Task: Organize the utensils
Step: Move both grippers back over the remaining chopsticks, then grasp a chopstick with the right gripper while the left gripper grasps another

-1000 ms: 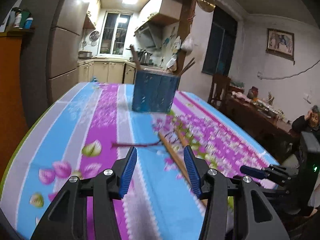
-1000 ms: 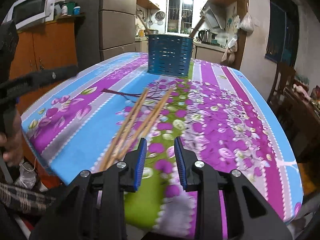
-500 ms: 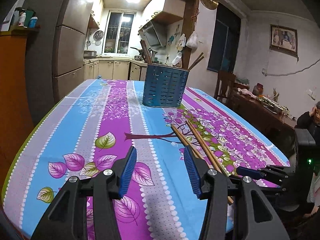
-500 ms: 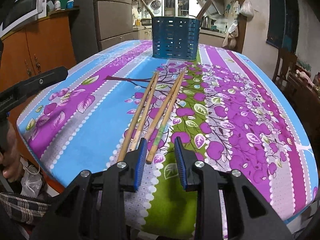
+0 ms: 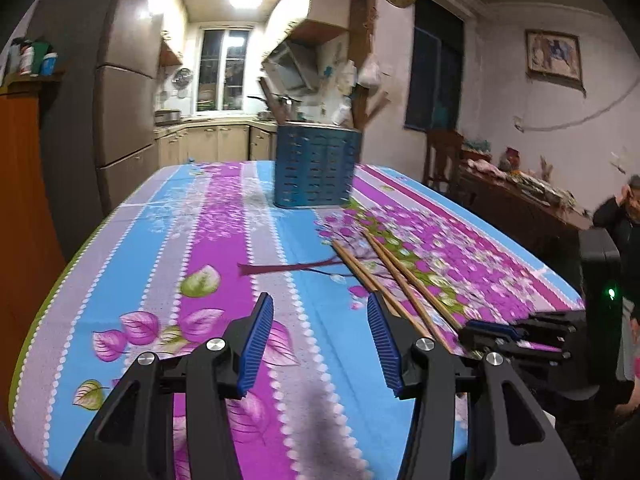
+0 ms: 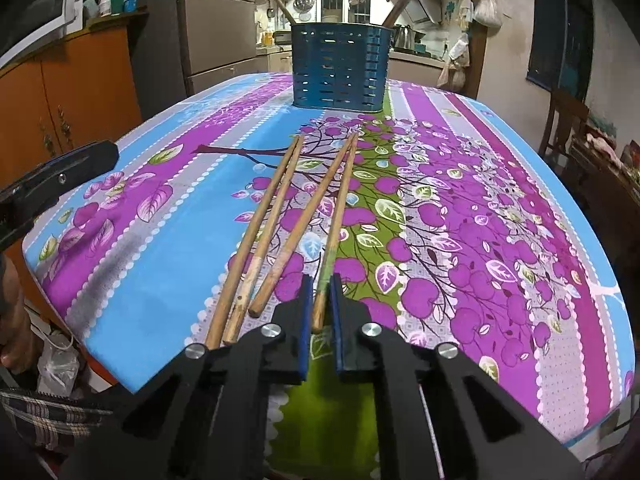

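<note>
Four chopsticks [image 6: 304, 216] are lying on the surface [image 6: 500, 208], pointing toward the blue holder [image 6: 340, 68] at 12 o'clock. The right gripper [image 6: 321, 300] is clenching its fingers on the butt of the rightmost chopstick [image 6: 336, 216], while the left gripper [image 5: 316, 344] is hovering released at 9 o'clock, grasping nothing. Gripped so near its end, the stick is likely to pivot or slip on lifting, and could nudge its neighbour.
</note>
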The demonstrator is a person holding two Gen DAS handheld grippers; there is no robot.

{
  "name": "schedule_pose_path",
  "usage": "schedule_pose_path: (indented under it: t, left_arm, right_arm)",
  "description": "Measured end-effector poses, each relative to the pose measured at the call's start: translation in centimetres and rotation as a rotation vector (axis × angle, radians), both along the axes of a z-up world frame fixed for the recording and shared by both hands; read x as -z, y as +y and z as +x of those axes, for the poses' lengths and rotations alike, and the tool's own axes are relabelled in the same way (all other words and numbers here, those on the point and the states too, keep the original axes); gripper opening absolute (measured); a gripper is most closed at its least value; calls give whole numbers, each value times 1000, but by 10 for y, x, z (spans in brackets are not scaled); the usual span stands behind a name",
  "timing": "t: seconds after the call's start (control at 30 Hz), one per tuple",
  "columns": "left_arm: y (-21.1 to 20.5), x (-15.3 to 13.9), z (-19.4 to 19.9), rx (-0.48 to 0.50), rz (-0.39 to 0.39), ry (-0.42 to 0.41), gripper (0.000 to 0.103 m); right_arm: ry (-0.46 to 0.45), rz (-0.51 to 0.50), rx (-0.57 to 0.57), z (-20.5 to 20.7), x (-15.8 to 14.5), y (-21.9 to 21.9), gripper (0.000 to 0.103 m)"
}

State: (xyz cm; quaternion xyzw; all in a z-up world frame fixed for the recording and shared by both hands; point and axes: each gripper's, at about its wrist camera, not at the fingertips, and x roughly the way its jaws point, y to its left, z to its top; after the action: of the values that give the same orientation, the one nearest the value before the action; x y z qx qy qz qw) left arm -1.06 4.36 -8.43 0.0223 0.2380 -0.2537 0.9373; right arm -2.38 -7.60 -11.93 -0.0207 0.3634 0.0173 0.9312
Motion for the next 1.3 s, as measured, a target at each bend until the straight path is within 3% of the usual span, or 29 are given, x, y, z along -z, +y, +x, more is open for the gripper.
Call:
schedule_pose_path:
  t: [0.2, 0.37, 0.77, 1.0, 1.3]
  left_arm:
    - [-31, 7, -26, 152, 51, 6, 51]
    - [-68, 24, -54, 250, 177, 21, 44]
    - [-95, 53, -59, 108, 332, 33, 43]
    - [-91, 53, -55, 65, 335, 15, 43]
    - [-64, 52, -41, -79, 320, 38, 43]
  right_arm:
    - [-28, -3, 59, -5, 2, -21, 5]
    - [-44, 24, 60, -12, 3, -43, 5]
    - [-78, 116, 25, -29, 7, -67, 5]
    - [-80, 121, 25, -31, 7, -68, 5]
    - [-90, 97, 28, -34, 7, -65, 5]
